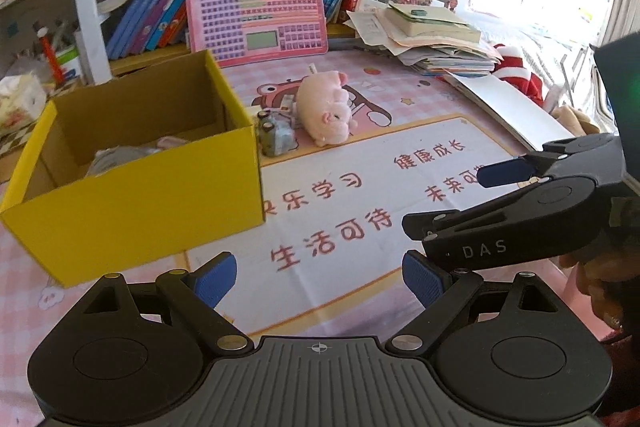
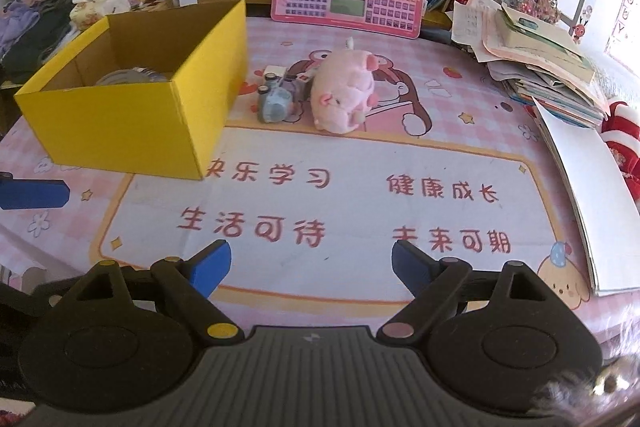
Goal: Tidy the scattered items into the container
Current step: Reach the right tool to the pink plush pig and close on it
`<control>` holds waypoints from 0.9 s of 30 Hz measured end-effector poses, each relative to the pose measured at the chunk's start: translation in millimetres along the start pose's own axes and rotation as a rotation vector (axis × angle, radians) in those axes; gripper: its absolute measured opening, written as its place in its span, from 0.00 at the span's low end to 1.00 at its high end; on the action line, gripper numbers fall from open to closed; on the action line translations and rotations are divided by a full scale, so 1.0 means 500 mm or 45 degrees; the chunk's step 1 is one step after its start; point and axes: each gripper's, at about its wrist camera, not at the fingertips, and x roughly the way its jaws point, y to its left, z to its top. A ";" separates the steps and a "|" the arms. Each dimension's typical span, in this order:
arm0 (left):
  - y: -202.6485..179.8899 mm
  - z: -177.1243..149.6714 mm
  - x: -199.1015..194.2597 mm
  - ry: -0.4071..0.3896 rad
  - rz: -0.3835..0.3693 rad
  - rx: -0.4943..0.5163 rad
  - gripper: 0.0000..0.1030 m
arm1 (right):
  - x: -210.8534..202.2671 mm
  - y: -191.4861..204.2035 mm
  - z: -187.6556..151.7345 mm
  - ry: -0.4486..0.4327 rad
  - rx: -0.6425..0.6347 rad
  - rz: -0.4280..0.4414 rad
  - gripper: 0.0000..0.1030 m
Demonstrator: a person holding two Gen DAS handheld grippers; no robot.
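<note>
Both grippers hang over the desk (image 2: 400,155) and both are empty. The left gripper (image 1: 318,279) has its jaws wide apart, nothing between the blue pads; the right gripper (image 2: 310,267) is the same, jaws spread and bare. So we look to be between picks, with the reach for the next item not yet begun.

The yellow box (image 2: 132,115) sits on the left side of the pink mat, open at the top, and there is already something grey and pale lying inside it, though what exactly is hard to tell. Still out on the desk: the pink plush pig (image 2: 346,91), lying on its side, and the small grey toy (image 2: 278,99) right against it, between the pig and the box, just beside the box's corner.

The right gripper seems best placed. The next move calls for a reach forward over the mat, jaws kept wide to straddle the pig's soft body, then a squeeze and a lift clear over the box wall. The two items touch, so the approach must take one without nudging the other.
</note>
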 end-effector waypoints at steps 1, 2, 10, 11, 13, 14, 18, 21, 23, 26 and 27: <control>-0.003 0.005 0.009 0.002 -0.007 0.001 0.89 | 0.005 -0.007 0.004 0.002 0.002 -0.001 0.85; -0.006 0.010 0.017 0.000 -0.011 0.000 0.89 | 0.010 -0.016 0.008 0.004 0.004 -0.002 0.85; -0.033 0.056 0.083 -0.036 0.008 0.000 0.88 | 0.051 -0.090 0.051 -0.011 0.030 -0.004 0.85; -0.037 0.062 0.091 -0.041 0.023 0.005 0.88 | 0.056 -0.099 0.057 -0.015 0.038 0.000 0.85; -0.043 0.076 0.107 -0.042 0.047 0.012 0.83 | 0.070 -0.118 0.072 -0.020 0.053 0.013 0.85; -0.047 0.083 0.115 -0.040 0.057 0.014 0.79 | 0.076 -0.125 0.080 -0.022 0.056 0.020 0.84; -0.065 0.110 0.143 -0.026 0.101 0.042 0.75 | 0.103 -0.147 0.117 -0.033 0.049 0.063 0.83; -0.077 0.123 0.162 -0.018 0.148 0.065 0.75 | 0.131 -0.160 0.155 -0.041 0.034 0.119 0.83; -0.080 0.131 0.176 -0.005 0.181 0.065 0.75 | 0.155 -0.162 0.184 -0.040 0.013 0.149 0.83; -0.081 0.146 0.198 0.017 0.227 0.053 0.70 | 0.200 -0.161 0.225 -0.032 -0.014 0.197 0.83; -0.082 0.151 0.206 0.024 0.236 0.051 0.69 | 0.218 -0.160 0.239 -0.022 -0.021 0.217 0.83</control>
